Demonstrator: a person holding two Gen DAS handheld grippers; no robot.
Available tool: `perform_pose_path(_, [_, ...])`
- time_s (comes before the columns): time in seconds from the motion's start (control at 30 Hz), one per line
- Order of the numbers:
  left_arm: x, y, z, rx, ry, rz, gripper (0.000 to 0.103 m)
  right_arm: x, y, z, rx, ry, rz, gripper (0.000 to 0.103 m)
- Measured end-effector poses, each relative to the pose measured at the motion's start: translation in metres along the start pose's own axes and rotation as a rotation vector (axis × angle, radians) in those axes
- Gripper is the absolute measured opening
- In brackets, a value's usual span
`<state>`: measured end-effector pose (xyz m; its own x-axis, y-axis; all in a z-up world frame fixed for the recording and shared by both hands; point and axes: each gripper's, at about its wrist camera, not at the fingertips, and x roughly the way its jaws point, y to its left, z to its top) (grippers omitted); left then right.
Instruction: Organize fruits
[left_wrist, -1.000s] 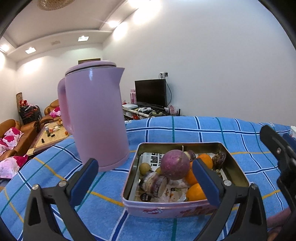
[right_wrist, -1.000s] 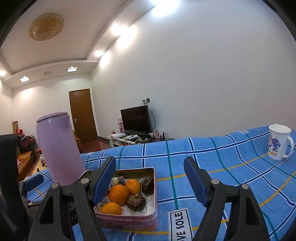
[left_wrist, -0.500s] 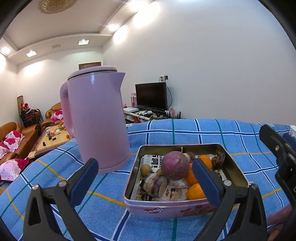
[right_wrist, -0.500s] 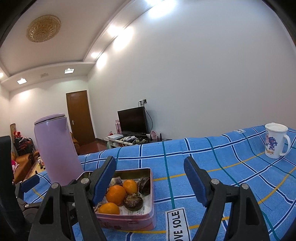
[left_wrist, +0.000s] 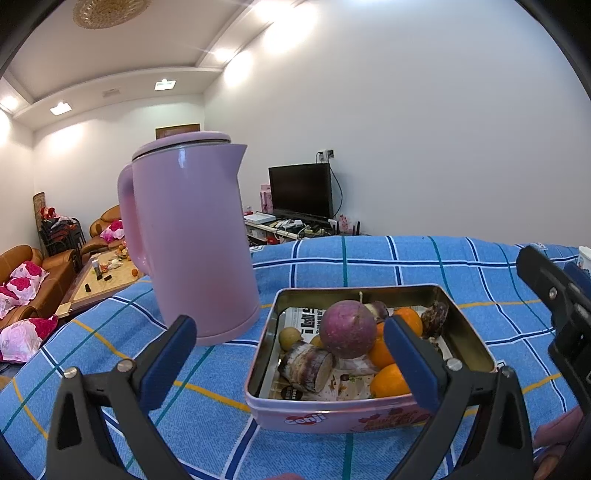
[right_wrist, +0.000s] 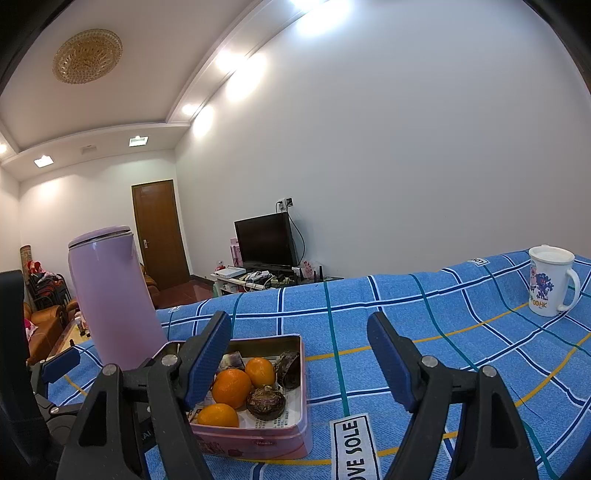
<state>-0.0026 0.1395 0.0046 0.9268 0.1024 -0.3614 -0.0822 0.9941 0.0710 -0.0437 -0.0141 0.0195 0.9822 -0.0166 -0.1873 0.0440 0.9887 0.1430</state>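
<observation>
A pink tin (left_wrist: 332, 413) holding the fruits is seen on the desk, which is covered by a blue checked cloth (left_wrist: 369, 258). In the tin, a large purple round fruit (left_wrist: 347, 328) is placed in the middle, with three oranges (right_wrist: 231, 387) towards the right side, dark brown fruits (right_wrist: 266, 402) beside them, a small yellow-green fruit (left_wrist: 290, 336) at the left and a cut purple-skinned piece (left_wrist: 306, 365) near the front. A lilac kettle (left_wrist: 192, 240) is stood upright just left of the tin. A white printed mug (right_wrist: 550, 280) is set well apart at the far right. The left gripper (left_wrist: 288, 365) and the right gripper (right_wrist: 299, 358) are held above the near edge, fingers spread wide, nothing gripped.
</observation>
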Motion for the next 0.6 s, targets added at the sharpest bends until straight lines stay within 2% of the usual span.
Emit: perform_pose_path(0.6, [0.0004, -0.0002, -0.0006, -0.003, 0.002, 0.002, 0.103, 0.0004, 0.0019, 0.0009, -0.007, 0.002, 0.001, 0.077])
